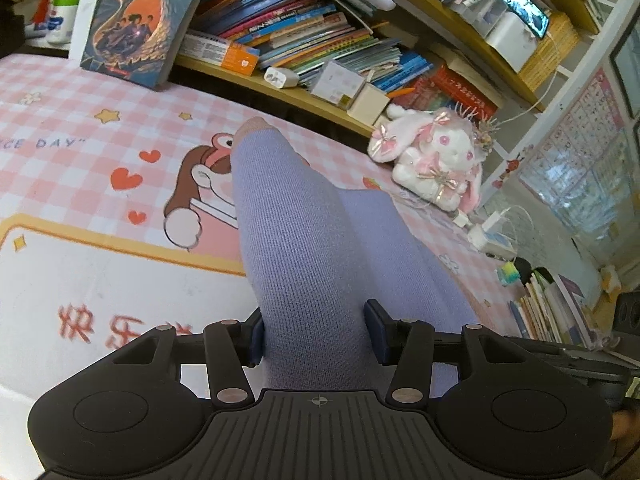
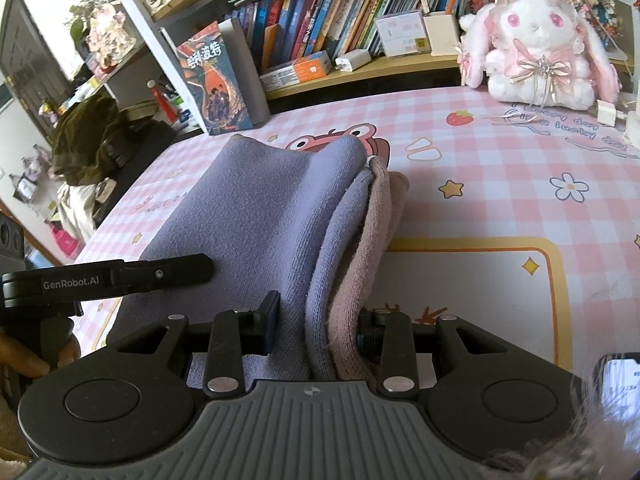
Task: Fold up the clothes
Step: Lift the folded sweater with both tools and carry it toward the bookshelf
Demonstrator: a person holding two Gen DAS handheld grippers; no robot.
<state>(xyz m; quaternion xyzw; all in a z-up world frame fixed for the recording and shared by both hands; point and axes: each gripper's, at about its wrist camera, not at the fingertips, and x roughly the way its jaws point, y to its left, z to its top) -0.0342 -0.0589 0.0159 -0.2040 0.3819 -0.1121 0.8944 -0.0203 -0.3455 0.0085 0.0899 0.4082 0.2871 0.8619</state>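
A lavender knit garment [image 1: 308, 248] with a dusty-pink part [image 2: 380, 216] lies folded lengthwise on the pink checked table cover [image 1: 80, 120]. My left gripper [image 1: 316, 332] is shut on its thick near end, and the cloth fills the gap between the pads. In the right wrist view the garment [image 2: 256, 216] is bunched in layers, lavender to the left and pink to the right. The right gripper [image 2: 316, 328] is shut on that bunched edge. The left gripper [image 2: 196, 268] shows there from the side, resting over the garment's left part.
A pink and white plush rabbit [image 2: 532, 48] sits at the back of the table. A book [image 1: 140, 20] leans upright at the back, with a low shelf of books [image 1: 300, 28] behind. Chargers and cables [image 1: 492, 236] lie beside the rabbit. A phone [image 2: 620, 384] is at the lower right.
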